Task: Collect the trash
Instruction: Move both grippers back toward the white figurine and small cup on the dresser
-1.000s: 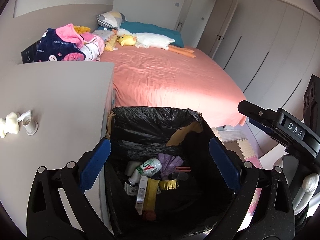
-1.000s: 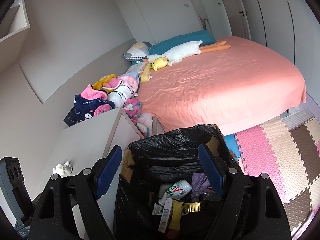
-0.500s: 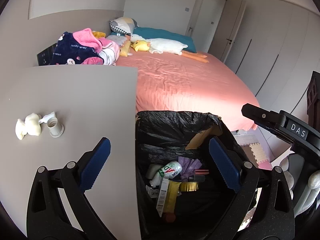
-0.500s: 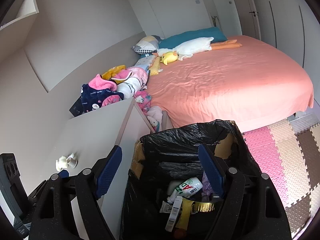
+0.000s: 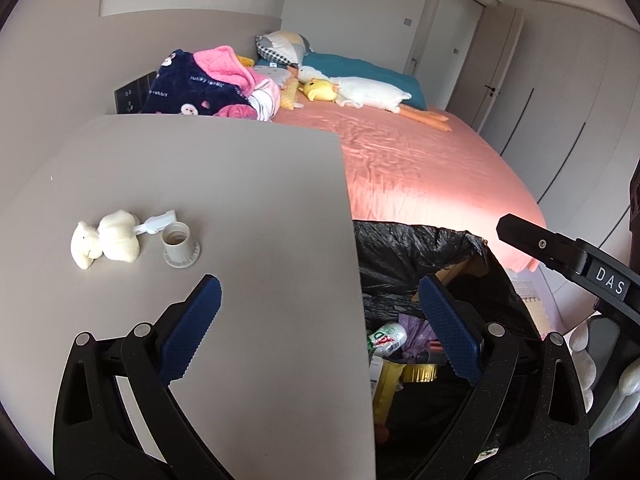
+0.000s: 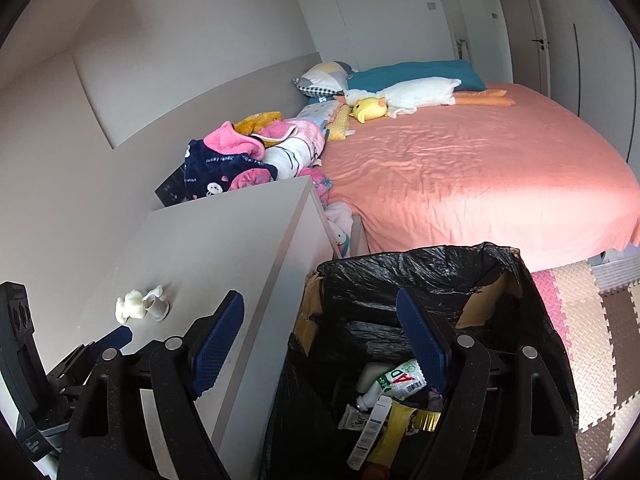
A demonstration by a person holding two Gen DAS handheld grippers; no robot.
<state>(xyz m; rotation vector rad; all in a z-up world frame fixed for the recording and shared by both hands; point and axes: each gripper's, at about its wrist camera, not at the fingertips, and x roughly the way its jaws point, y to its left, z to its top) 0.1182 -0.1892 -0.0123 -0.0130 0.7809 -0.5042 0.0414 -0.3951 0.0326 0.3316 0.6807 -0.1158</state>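
Observation:
A small white plush-like lump (image 5: 106, 238) lies on the grey table top (image 5: 248, 184), with a white plastic cup (image 5: 181, 246) and a small clear plastic piece (image 5: 158, 222) beside it. My left gripper (image 5: 320, 328) hangs open and empty over the table's right edge, nearer than these items. A box lined with a black bag (image 5: 420, 256) stands right of the table and holds a bottle (image 5: 386, 336) and wrappers. My right gripper (image 6: 320, 344) is open and empty above the bin (image 6: 420, 276) and the table's edge. The white lump (image 6: 130, 304) and cup (image 6: 158, 308) lie far left of it.
A bed with a pink sheet (image 6: 460, 168) fills the space behind the bin. Clothes (image 6: 240, 156) are piled beyond the table (image 6: 224, 240), and plush toys (image 6: 400, 96) lie by the pillows. Foam mats (image 6: 580, 320) cover the floor at right. Wardrobe doors (image 5: 560, 100) line the far wall.
Both grippers have moved left from over the bin toward the table. The table top now fills the left of the left wrist view, and the white items sit closer. Both jaws stay open.

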